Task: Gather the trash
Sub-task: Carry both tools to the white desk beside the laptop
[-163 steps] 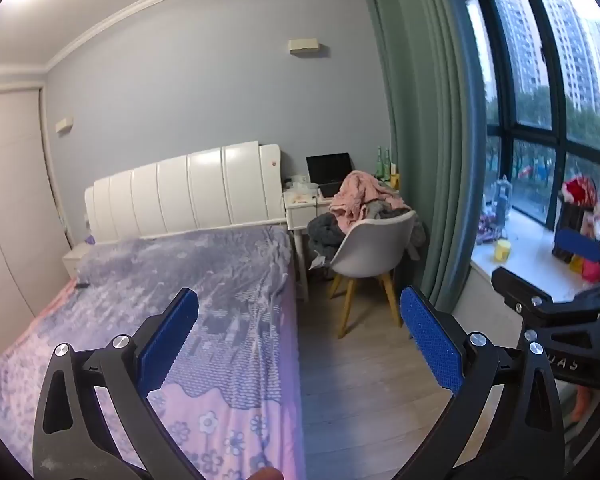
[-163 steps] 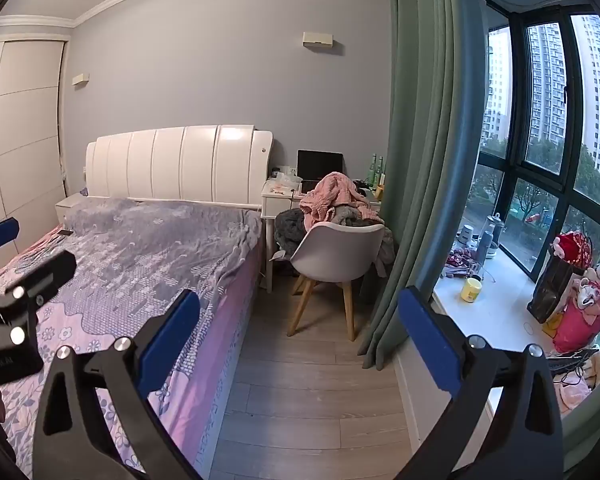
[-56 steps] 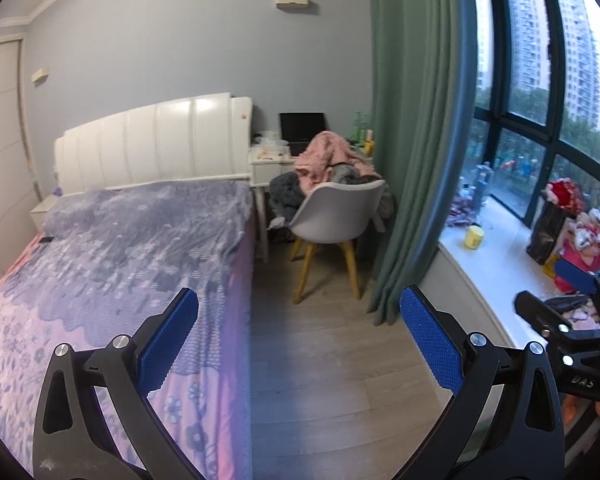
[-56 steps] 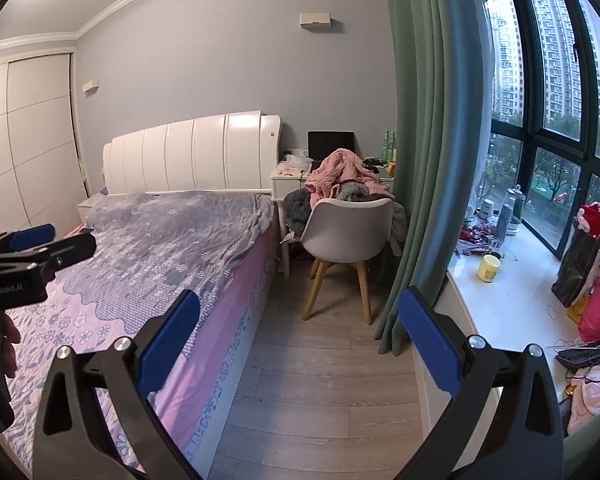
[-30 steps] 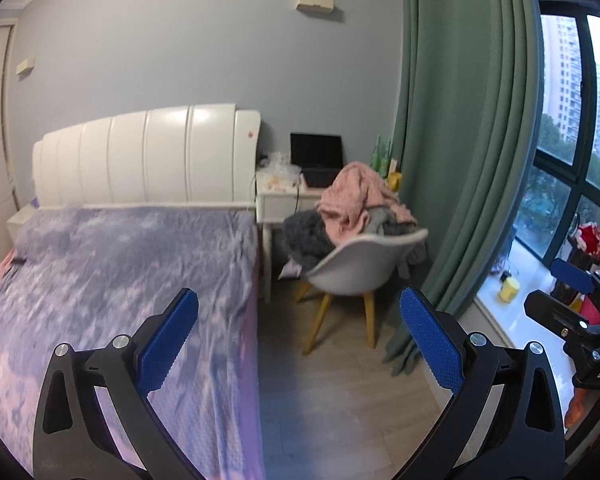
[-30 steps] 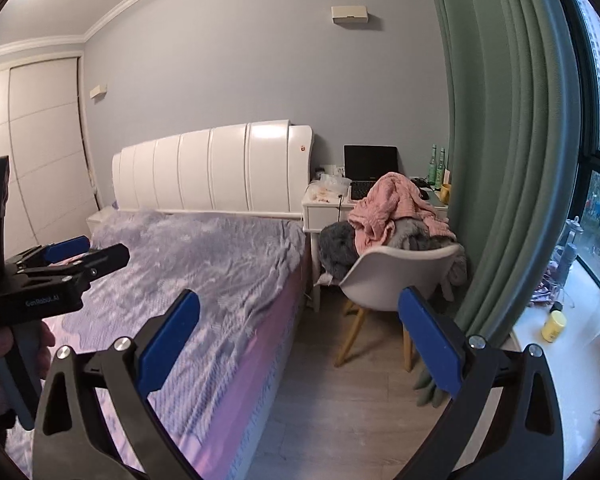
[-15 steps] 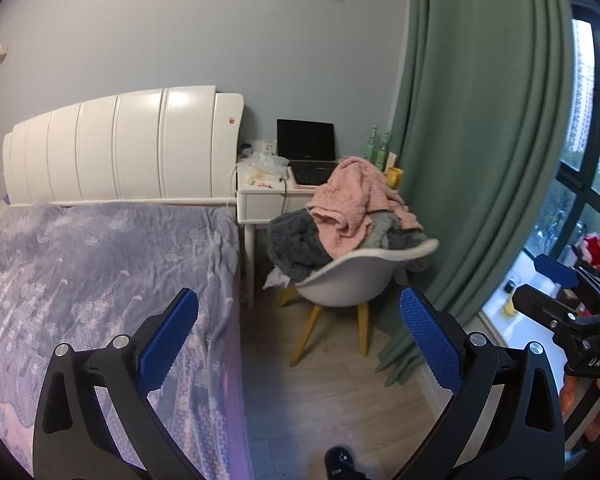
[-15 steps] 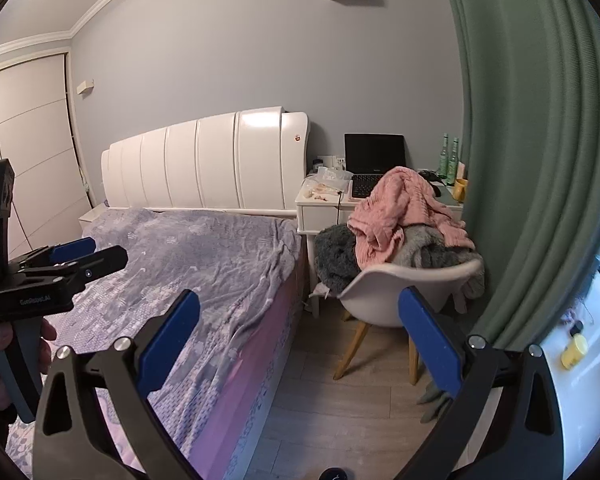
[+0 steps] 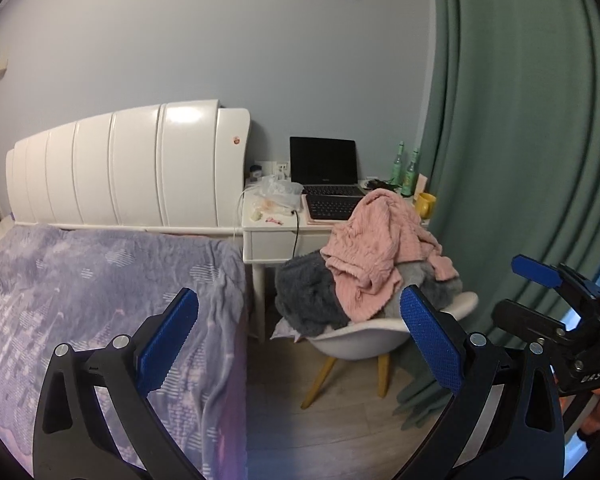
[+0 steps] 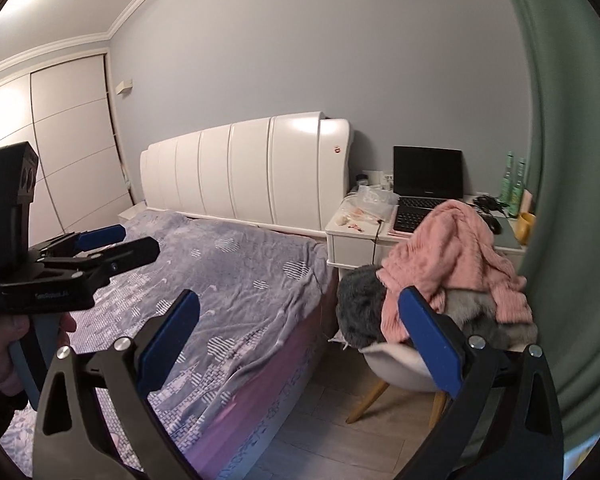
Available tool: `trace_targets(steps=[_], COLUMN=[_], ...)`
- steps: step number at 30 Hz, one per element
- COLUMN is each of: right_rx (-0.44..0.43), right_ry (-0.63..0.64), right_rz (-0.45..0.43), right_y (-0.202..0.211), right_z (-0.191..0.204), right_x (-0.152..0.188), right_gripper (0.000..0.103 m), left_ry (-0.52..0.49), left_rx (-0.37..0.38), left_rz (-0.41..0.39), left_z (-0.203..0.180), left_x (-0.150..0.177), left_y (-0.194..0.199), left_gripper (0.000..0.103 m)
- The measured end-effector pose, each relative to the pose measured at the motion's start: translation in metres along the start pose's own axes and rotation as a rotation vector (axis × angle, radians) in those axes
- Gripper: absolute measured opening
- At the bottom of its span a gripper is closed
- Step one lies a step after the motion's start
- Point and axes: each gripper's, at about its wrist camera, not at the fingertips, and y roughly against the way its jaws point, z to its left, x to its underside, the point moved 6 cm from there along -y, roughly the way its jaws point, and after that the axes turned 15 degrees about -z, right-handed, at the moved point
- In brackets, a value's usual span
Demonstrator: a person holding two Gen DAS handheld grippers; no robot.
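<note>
Grey-blue walls close off a bedroom, with pale wardrobe doors (image 10: pixel 40 152) at the far left of the right wrist view. Next comes the bed (image 9: pixel 100 304), under a purple patterned cover, its white panelled headboard (image 9: pixel 132 168) against the wall. The left claw (image 9: pixel 300 344) hangs over the bed's right edge and the wooden floor (image 9: pixel 340 424) with its blue pads wide apart and nothing between them; in the right wrist view a hand (image 10: pixel 0 344) holds it by the grip.

Right of the headboard stands a white worktop (image 9: pixel 276 236). At its left edge lie the likely scraps: a crumpled clear plastic bag (image 9: pixel 278 190), and in front of it some small pale and pink bits (image 9: pixel 272 220) (too small to tell what they are). A black laptop (image 9: pixel 324 172) stands open at the back, then two green bottles (image 9: pixel 406 168) and a yellow mug (image 9: pixel 425 203) at the right edge.

In front of the worktop a white chair (image 9: pixel 364 332) carries a pink knit (image 9: pixel 380 252) heaped on grey clothes (image 9: pixel 308 296). The right claw (image 10: pixel 300 336) is likewise spread open and empty, aimed between the bed and chair. A green curtain (image 9: pixel 520 152) fills the right side.
</note>
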Motion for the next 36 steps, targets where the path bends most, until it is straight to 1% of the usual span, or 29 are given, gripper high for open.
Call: trace_targets(steps=[5, 9, 11, 12, 14, 16, 18, 19, 22, 24, 30, 36], right_rx=[-0.036, -0.025, -0.009, 0.007, 0.039, 0.06, 0.077, 0.086, 0.109, 0.131, 0.173, 0.164], right_ry=[-0.003, -0.006, -0.01, -0.007, -0.009, -0.018, -0.012, -0.009, -0.017, -0.017, 0.024, 0.024], right_rz=[0.019, 0.03, 0.035, 0.03, 0.009, -0.016, -0.016, -0.018, -0.02, -0.011, 0.005, 0.017], right_y=[-0.043, -0.085, -0.11, -0.126, -0.145, -0.168, -0.189, -0.2, -0.228, -0.244, -0.271, -0.298], right_z=[-0.008, -0.014, -0.018, -0.019, -0.021, -0.02, -0.016, -0.014, -0.013, -0.013, -0.023, -0.04], right_x=[-0.005, -0.005, -0.007, -0.011, -0.018, -0.031, -0.041, -0.046, -0.052, -0.055, -0.066, -0.073], right_gripper=[0.097, 0.097, 0.097, 0.097, 0.097, 0.097, 0.097, 0.097, 0.097, 0.097, 0.097, 0.097], left_ry=[0.002, 0.007, 0.013, 0.01, -0.01, -0.024, -0.021, -0.025, -0.05, -0.043, -0.005, 0.016], left_rx=[-0.019, -0.032, -0.022, -0.012, -0.008, 0.0, 0.02, 0.037, 0.06, 0.076, 0.11, 0.12], left_rz=[0.017, 0.018, 0.006, -0.004, -0.011, -0.001, 0.009, 0.008, -0.002, 0.006, 0.029, 0.043], left_z=[0.014, 0.039, 0.056, 0.063, 0.076, 0.094, 0.106, 0.116, 0.132, 0.143, 0.156, 0.165], left_x=[-0.007, -0.012, -0.017, -0.021, -0.026, -0.035, -0.042, -0.048, -0.057, -0.06, -0.061, -0.063], left_y=[-0.042, -0.079, -0.106, -0.121, -0.139, -0.165, -0.182, -0.195, -0.218, -0.238, -0.269, -0.303], left_gripper=[0.098, 0.098, 0.098, 0.098, 0.099, 0.098, 0.099, 0.098, 0.098, 0.099, 0.098, 0.098])
